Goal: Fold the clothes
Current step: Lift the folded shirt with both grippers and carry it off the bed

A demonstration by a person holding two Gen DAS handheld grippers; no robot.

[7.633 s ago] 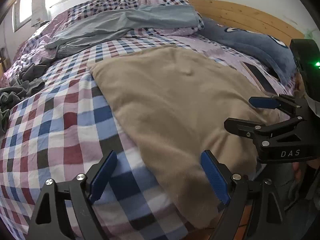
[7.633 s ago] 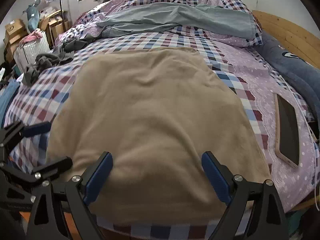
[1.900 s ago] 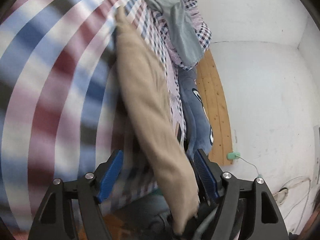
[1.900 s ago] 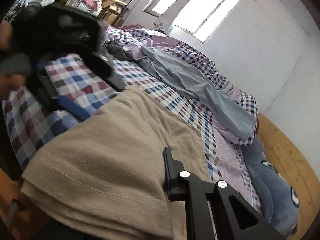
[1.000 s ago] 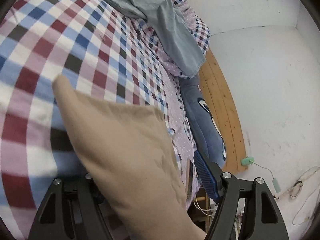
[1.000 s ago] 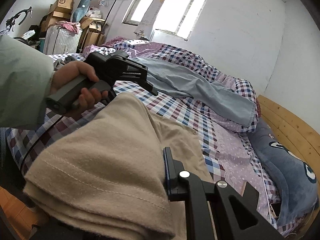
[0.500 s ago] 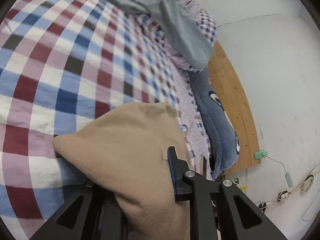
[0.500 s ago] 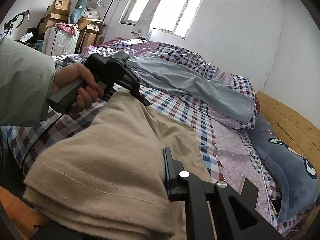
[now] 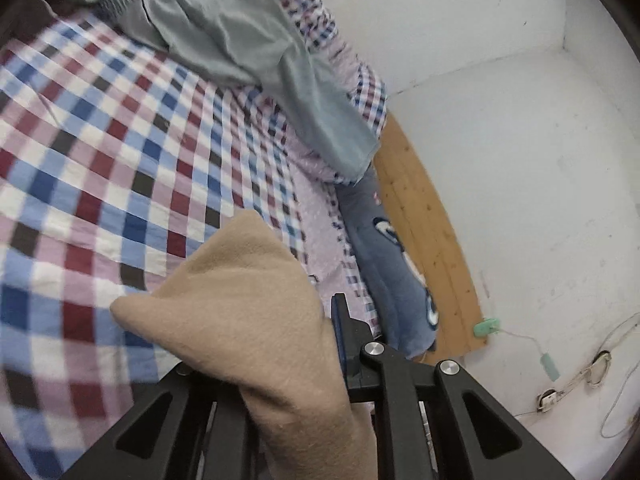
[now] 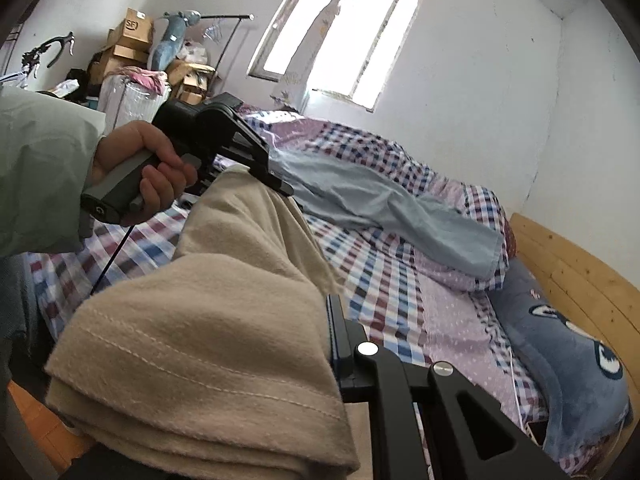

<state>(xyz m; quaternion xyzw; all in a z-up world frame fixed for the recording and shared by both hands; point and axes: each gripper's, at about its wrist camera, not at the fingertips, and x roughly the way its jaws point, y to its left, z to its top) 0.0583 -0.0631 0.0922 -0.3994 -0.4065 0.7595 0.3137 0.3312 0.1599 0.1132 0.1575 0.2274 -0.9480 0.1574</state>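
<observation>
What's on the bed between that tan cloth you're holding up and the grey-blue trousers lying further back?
Nothing but bare checked bedspread. In the left wrist view it runs uncovered from the tan cloth to the grey-blue trousers.

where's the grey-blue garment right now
The grey-blue garment lies spread across the far side of the checked bedspread, its end draped over the pillow by the wooden headboard, beyond the tan cloth both grippers hold.
</observation>
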